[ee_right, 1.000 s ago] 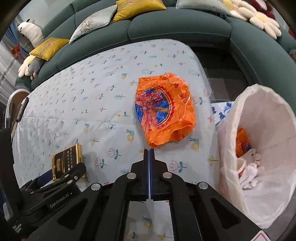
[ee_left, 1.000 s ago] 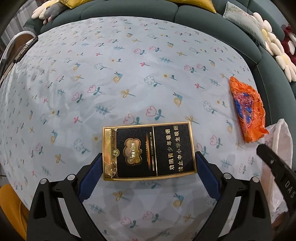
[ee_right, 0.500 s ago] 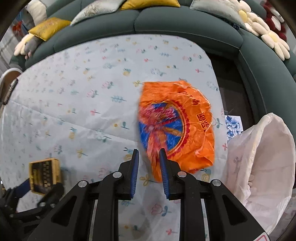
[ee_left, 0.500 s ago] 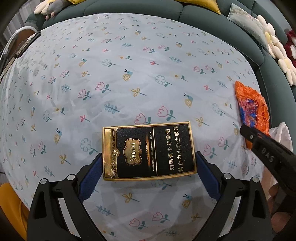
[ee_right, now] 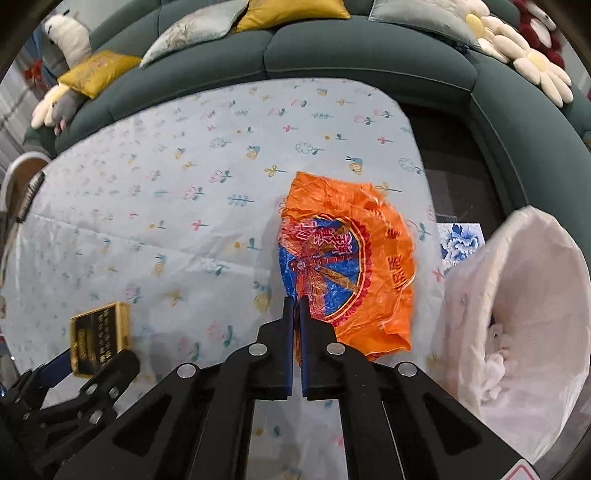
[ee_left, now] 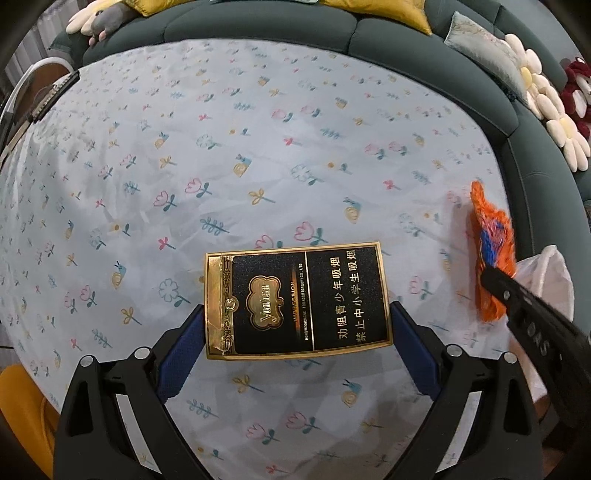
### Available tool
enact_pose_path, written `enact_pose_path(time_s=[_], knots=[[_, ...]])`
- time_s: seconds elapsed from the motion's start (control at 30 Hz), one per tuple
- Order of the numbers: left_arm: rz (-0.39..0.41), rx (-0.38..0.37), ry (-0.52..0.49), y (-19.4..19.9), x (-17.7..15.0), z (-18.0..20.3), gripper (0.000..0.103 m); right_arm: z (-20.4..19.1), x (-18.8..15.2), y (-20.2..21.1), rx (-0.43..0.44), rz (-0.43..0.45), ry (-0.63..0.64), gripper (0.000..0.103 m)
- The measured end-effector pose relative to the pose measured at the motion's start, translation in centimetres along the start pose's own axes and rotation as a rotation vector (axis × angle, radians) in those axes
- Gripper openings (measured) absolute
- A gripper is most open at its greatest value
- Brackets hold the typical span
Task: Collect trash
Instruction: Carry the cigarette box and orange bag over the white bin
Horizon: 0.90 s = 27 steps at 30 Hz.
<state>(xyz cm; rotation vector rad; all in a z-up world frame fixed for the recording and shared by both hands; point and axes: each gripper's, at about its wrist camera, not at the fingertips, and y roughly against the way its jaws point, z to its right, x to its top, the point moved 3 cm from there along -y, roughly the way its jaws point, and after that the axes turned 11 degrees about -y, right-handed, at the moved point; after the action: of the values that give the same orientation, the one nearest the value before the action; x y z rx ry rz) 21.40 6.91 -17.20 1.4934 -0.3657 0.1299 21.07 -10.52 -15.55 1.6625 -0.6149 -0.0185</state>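
My left gripper (ee_left: 297,317) is shut on a black and gold cigarette pack (ee_left: 295,304), held flat above the flowered tablecloth (ee_left: 221,166); the pack also shows in the right wrist view (ee_right: 99,338). My right gripper (ee_right: 296,306) is shut on the near edge of an orange and blue plastic wrapper (ee_right: 351,258), which hangs lifted off the cloth. The wrapper shows at the right in the left wrist view (ee_left: 493,251). A white trash bag (ee_right: 517,325) stands open to the right of the wrapper, with white scraps inside.
A dark green sofa (ee_right: 369,59) with cushions (ee_right: 291,13) and plush flowers (ee_left: 543,99) curves around the table's far and right sides. A blue and white box (ee_right: 460,243) lies past the table's right edge. A dark remote (ee_left: 55,96) lies at the far left.
My right gripper closed on the orange wrapper's edge and lifted it; the wrapper now hangs upright. My left gripper kept hold of the cigarette pack and moved slightly forward.
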Motion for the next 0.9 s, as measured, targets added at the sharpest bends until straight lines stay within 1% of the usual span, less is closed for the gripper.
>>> enact_pose_path(time_s=[0.17,0.4,0.6,0.8,0.9], knots=[[0.04,-0.011,-0.035,2.5,0.0,1.9,0.091,0.9,-0.6,4.1,0.051,0.045,-0.038,0.003],[0.098,-0.028,-0.11,6.0,-0.6,5.8,0.091,3.1,-0.8,9.2,0.083,0.126,-0.072,0.003],[0.119,-0.041,-0.181,7.7,-1.5,10.0,0.091,7.2,-1.9,12.3,0.078,0.168,-0.125,0.003],[0.127,-0.064,-0.268,8.3,-2.4,15.2,0.091,11.9,-3.3,13.5,0.05,0.182,-0.18,0.003],[0.127,-0.077,-0.313,8.3,-2.8,17.8,0.091,14.9,-4.1,13.9,0.032,0.187,-0.219,0.003]])
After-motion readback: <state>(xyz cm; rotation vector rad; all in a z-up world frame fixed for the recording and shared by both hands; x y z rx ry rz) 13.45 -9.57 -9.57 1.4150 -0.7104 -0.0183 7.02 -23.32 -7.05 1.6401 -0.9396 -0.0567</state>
